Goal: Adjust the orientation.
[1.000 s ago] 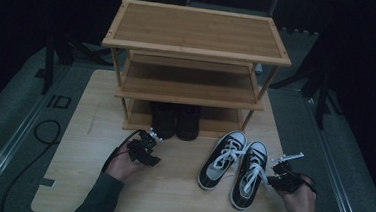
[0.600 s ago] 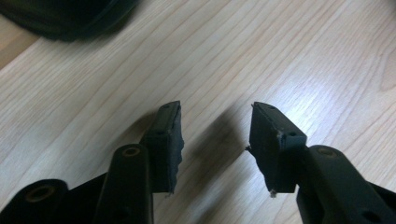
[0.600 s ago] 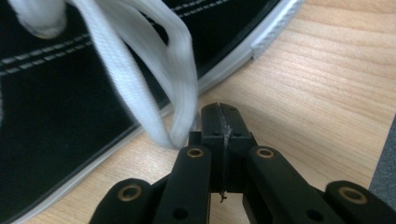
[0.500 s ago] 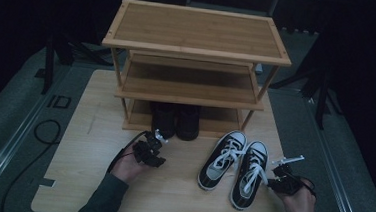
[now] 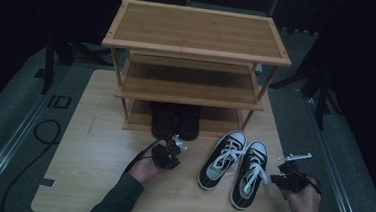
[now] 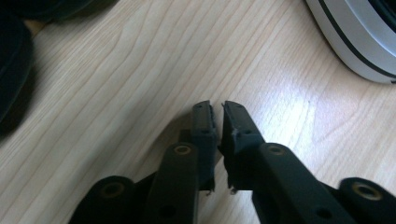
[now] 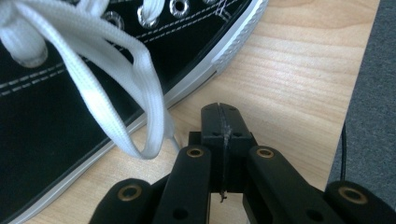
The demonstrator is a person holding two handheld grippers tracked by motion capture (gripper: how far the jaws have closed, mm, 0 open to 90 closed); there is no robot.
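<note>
Both grippers empty: left gripper (image 5: 175, 146) just closing to a slit, right gripper (image 5: 292, 166) pressed shut beside the black-and-white canvas sneakers (image 5: 234, 164) mid-board (before the three-tier wooden shoe rack (image 5: 195, 51)), so we should reopen and pinch heel collars, not laces.

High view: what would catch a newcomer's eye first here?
The three-tier wooden shoe rack at the back of the table dominates, with a pair of dark shoes tucked on its bottom shelf. In front of it to the right, a pair of black sneakers with white laces lies on the bare wooden table, flanked by the left gripper and the right gripper.
</note>
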